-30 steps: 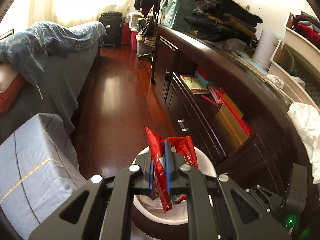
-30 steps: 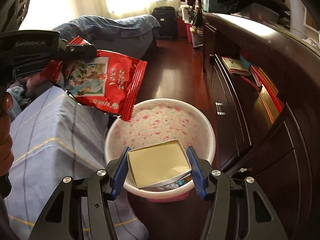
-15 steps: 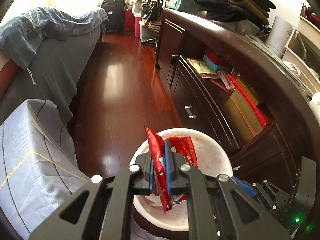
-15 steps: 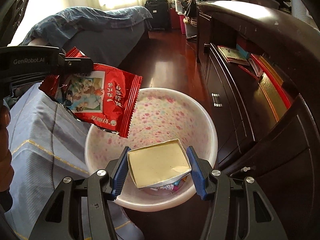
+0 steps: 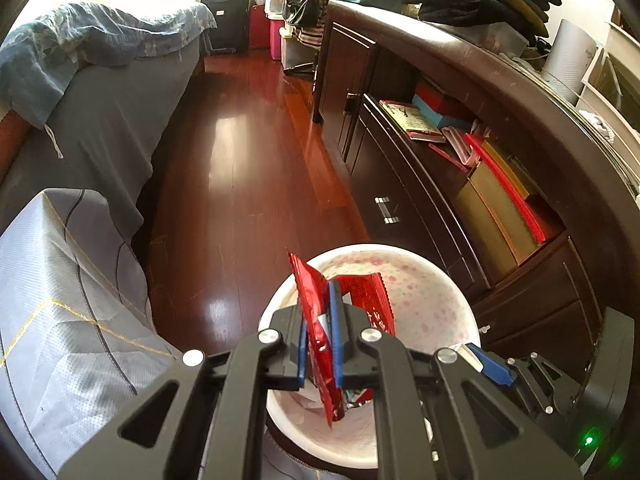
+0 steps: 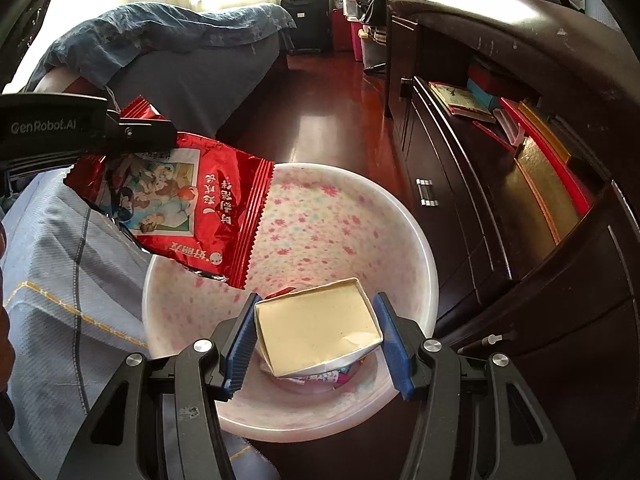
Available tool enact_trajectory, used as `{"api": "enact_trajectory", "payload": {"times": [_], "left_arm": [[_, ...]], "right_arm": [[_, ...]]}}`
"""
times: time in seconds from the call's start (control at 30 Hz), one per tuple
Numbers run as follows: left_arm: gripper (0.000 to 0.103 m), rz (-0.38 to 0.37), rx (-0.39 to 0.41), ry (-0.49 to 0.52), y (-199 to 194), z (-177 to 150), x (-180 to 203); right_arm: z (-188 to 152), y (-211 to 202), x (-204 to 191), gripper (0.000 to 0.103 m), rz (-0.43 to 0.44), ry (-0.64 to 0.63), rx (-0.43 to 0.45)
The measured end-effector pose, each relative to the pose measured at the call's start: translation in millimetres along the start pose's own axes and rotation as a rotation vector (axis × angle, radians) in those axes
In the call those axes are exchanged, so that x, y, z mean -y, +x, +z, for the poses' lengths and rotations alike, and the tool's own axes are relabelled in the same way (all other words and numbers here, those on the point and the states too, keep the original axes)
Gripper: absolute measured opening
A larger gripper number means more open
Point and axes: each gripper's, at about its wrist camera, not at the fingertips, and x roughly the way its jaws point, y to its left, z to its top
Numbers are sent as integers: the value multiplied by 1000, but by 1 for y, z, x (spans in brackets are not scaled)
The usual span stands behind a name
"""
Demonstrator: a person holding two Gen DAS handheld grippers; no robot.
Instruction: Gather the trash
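Note:
My left gripper [image 5: 319, 336] is shut on a red snack wrapper [image 5: 320, 344] and holds it over a white flowered basin [image 5: 432, 304]. In the right wrist view the wrapper [image 6: 192, 208] hangs from the left gripper [image 6: 132, 136] above the basin's [image 6: 332, 208] left rim. My right gripper [image 6: 316, 336] is shut on a cream paper box [image 6: 316, 328], just above the basin's near side. Some small scraps lie on the basin floor under the box.
The basin stands on the dark red wood floor [image 5: 240, 152]. A dark wooden cabinet [image 5: 460, 184] with books runs along the right. A grey-blue covered seat [image 5: 60, 280] is at the left, a sofa [image 5: 100, 80] beyond, and suitcases [image 5: 224, 16] at the far end.
Both grippers have moved forward and lower over the basin. The wrapper now hangs over the basin's left rim and the box sits deeper over it. Both grips are unchanged.

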Motion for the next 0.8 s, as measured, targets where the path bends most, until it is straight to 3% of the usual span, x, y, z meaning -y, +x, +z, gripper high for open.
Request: {"api": "enact_trajectory", "payload": {"times": [0.17, 0.3, 0.43, 0.7, 0.8], "left_arm": [[14, 4, 1, -9, 0, 0, -2], [42, 4, 17, -19, -4, 0, -2], [55, 19, 45, -15, -13, 2, -2], [60, 19, 97, -53, -53, 1, -14], [64, 36, 138, -82, -83, -5, -24]], "right_arm": [[0, -3, 0, 62, -7, -4, 12], [2, -7, 0, 65, -11, -1, 23], [1, -10, -1, 65, -14, -2, 21], [-6, -31, -11, 66, -19, -10, 22], [-6, -47, -19, 72, -1, -7, 47]]}}
